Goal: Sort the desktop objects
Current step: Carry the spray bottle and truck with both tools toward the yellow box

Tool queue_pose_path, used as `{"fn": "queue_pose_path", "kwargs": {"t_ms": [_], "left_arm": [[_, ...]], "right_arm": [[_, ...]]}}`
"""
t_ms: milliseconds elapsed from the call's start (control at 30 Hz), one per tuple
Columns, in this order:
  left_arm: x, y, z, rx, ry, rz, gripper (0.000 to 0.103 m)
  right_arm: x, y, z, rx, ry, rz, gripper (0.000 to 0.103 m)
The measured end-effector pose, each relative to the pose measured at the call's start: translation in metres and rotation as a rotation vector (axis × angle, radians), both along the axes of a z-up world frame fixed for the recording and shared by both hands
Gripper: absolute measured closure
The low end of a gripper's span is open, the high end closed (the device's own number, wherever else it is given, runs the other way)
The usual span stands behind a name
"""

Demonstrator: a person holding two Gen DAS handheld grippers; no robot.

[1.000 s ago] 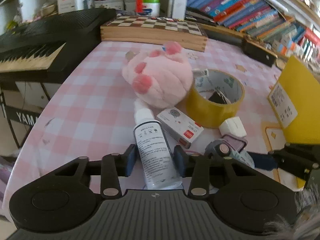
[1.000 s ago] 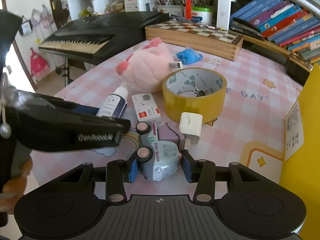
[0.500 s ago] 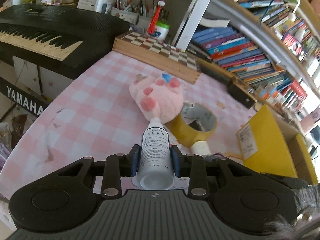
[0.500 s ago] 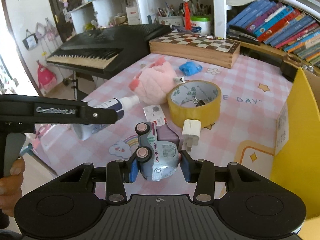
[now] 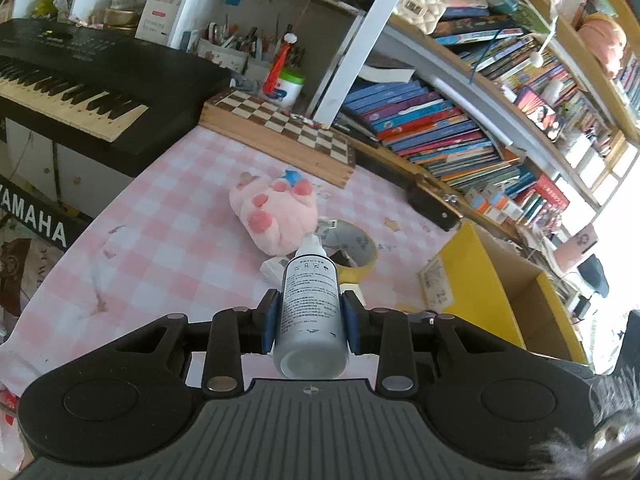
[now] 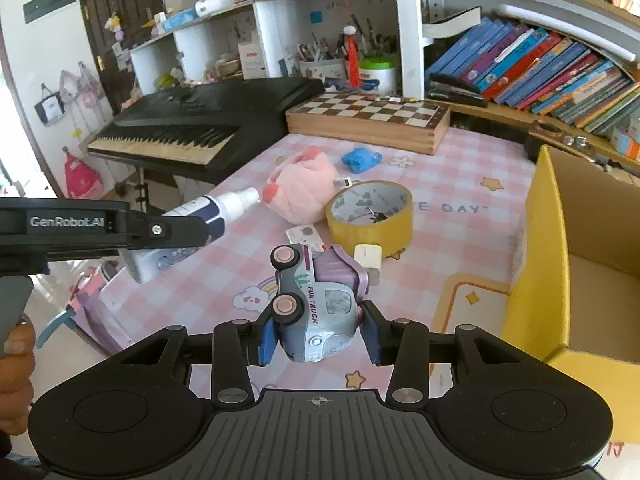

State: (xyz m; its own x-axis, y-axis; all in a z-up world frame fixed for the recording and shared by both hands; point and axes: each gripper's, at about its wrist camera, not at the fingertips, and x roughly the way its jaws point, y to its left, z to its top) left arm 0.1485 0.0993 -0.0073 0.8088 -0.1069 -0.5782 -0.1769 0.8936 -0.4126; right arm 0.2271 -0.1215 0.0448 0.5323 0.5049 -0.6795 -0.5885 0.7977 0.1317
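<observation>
While both grippers hang above the pink checked counter (image 6: 472, 184), each carries a load clear of the cloth. At the far left of the right wrist view, a person's hand (image 6: 14, 364) grips the handle of the left gripper (image 5: 308, 322), whose blue-padded fingers (image 5: 270, 322) are clamped on the sides of a white spray bottle (image 5: 310, 308); the bottle's nozzle points forward and its flat base faces the camera. In the same view the bottle juts out beyond the black arm, off the counter's left edge, in front of a black keyboard (image 6: 200, 128).

Further right, on the counter, lies a pink plush toy (image 6: 306, 182), with a crumpled blue item (image 6: 362, 159) behind it near a wooden chessboard box (image 6: 368, 120). Just beside the plush stands a roll of yellow tape (image 6: 370, 216), a binder clip inside its ring. A small white and red box (image 6: 306, 237) lies in front of the plush, and a white charger plug (image 6: 368, 258) touches the front of the tape roll.

Near the middle of the frame, the right gripper (image 6: 318, 338) holds a pale blue and purple toy truck (image 6: 320, 304) between its fingers (image 6: 267, 338), pressed on both sides; the truck is tipped on its side, pink wheels to the left.

At the right edge sits a yellow cardboard box (image 6: 536, 240), open at the top, its inside bare brown card. Rows of books (image 6: 532, 68) fill the shelf behind.
</observation>
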Motion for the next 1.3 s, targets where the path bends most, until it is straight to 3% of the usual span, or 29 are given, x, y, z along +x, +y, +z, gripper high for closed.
{"fn": "queue_pose_path", "kwargs": {"t_ms": [933,1300], "left_arm": [[-0.128,-0.018,0.015,-0.044,-0.065,-0.156,0.073],[-0.145,-0.043,0.013,-0.044,-0.058,-0.292,0.073]], "right_arm": [[-0.133,-0.031,0.008,0.049,0.023,-0.165,0.061],[-0.173,-0.059,0.003,0.061,0.035,-0.304,0.061]]}}
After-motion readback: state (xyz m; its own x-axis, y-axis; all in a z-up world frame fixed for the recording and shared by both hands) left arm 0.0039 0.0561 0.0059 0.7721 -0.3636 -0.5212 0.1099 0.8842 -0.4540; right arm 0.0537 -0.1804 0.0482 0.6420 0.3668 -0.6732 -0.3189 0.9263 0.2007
